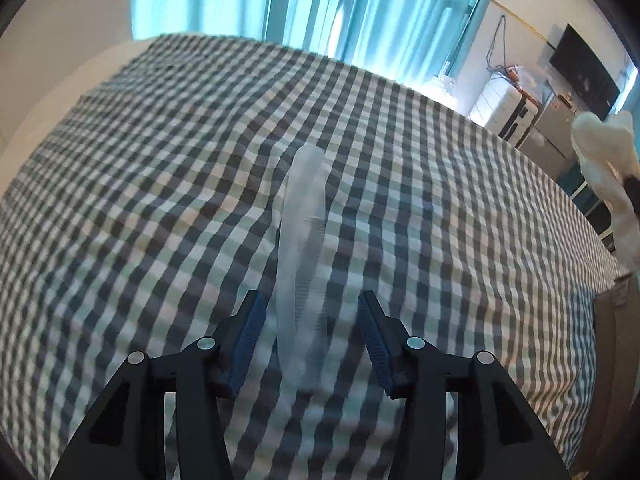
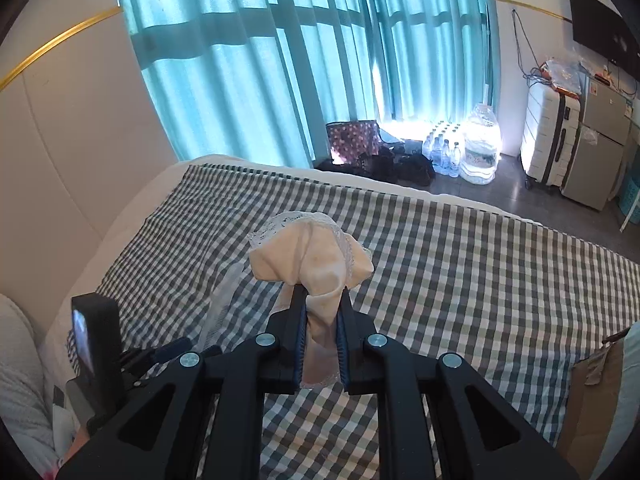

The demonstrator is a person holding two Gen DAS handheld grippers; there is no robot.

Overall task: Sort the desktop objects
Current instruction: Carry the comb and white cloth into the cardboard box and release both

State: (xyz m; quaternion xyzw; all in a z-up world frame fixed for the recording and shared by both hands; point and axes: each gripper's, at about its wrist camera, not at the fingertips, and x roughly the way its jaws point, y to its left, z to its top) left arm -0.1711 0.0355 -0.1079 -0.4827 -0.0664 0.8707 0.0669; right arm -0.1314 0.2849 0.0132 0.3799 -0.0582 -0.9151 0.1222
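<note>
Item: translucent stocking [image 1: 303, 264], sheer, pale, long and narrow. Laid flat on the checked bedspread [image 1: 160, 184] of a bed. Long axis running straight away from the left gripper [image 1: 310, 328], near end lying between and just past the blue pads [image 1: 248, 336], far end pointing toward the curtains [image 1: 320, 4]. Slightly blurred; fine detail not readable.

Left gripper: jaws wide open, holding nothing, straddling the near end of the stocking from above. Contact with the fabric not determinable. Nearer of the two tools to this item; also visible at the lower left of the right wrist view, with the stocking [image 2: 222, 300] as a faint sheer strip just beside it.

Right gripper [image 2: 322, 320]: jaws closed narrowly on a cream lace-trimmed cloth [image 2: 316, 260], bunched above the pads, a tail hanging below. Raised clear of the bedspread [image 2: 460, 264]. Seen from the left wrist view as a pale bundle [image 1: 604, 148] at the far right edge, well apart from the stocking.

Judgement: stocking's length aligned with the left tool's forward direction, so a closing of those jaws would pinch across its narrow width, as needed. Likely remaining requirement: descent to the fabric, then closure. Risk: thin material slipping or only the bedspread being caught.

Background, not task-related: white suitcase [image 2: 550, 144], water bottles [image 2: 444, 154].
</note>
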